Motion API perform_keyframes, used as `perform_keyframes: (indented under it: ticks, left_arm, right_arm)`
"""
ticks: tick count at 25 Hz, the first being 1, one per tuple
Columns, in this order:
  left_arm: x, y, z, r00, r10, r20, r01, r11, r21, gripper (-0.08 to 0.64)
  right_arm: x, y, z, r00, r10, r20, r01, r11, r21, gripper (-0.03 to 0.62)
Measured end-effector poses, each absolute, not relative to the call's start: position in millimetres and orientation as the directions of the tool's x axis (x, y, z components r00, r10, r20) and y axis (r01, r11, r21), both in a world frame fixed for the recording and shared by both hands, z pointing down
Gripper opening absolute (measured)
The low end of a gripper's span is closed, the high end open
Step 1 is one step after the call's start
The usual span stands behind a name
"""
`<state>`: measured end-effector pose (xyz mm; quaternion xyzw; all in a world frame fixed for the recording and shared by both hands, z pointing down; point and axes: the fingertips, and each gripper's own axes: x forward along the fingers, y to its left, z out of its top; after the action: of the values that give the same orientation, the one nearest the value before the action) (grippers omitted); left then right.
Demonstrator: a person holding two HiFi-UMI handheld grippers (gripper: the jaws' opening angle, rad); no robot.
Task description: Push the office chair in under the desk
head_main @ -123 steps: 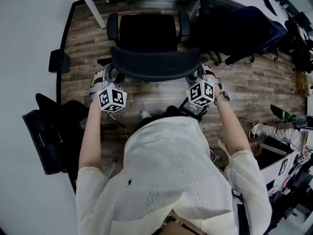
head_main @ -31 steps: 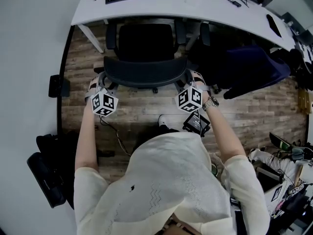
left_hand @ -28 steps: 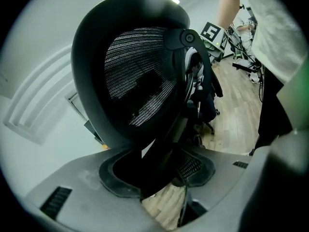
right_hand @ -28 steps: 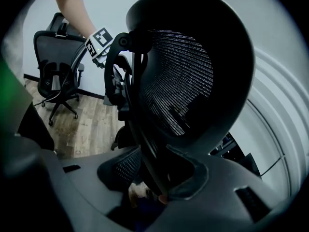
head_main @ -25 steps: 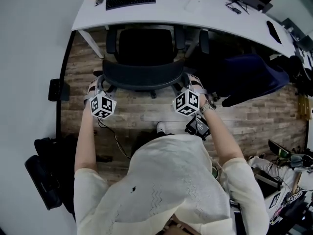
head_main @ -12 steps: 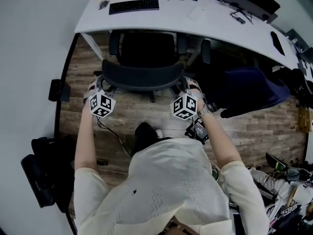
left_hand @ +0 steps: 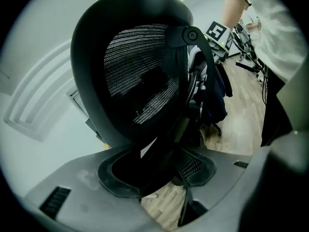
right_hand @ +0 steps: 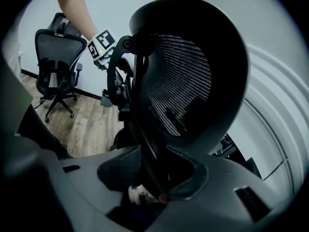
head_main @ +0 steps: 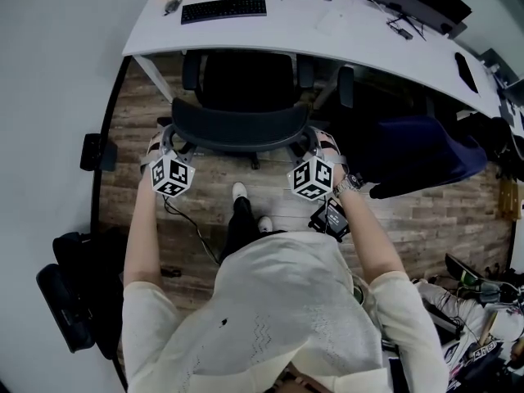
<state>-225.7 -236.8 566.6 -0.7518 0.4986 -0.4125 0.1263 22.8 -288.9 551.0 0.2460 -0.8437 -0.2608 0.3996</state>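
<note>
On chair (head_main: 237,121) back's side rims, left gripper (head_main: 168,140) and right gripper (head_main: 316,143) clamped tight. Versus second ago, chair sits closer in, seat front at near edge of desk (head_main: 344,31); push looks unfinished

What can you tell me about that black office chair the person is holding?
The office chair is black, with a curved backrest of see-through mesh in a solid dark frame, a padded seat and two armrests. It stands upright on the wood-look floor, facing the white desk, its seat front right at the desk's edge. The left gripper and the right gripper each clamp one side of the backrest's frame.
</note>
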Motion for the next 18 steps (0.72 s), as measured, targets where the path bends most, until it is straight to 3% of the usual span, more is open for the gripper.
perform_keyframes:
  ticks: [18]
  left_arm:
    - [-220,-287,565,0.165,-0.849,0.502,-0.642,-0.479,-0.599,0.207]
  right_arm:
    - [28,-342,551,-0.559,-0.619,0.551,-0.21,0.749,0.628,0.161]
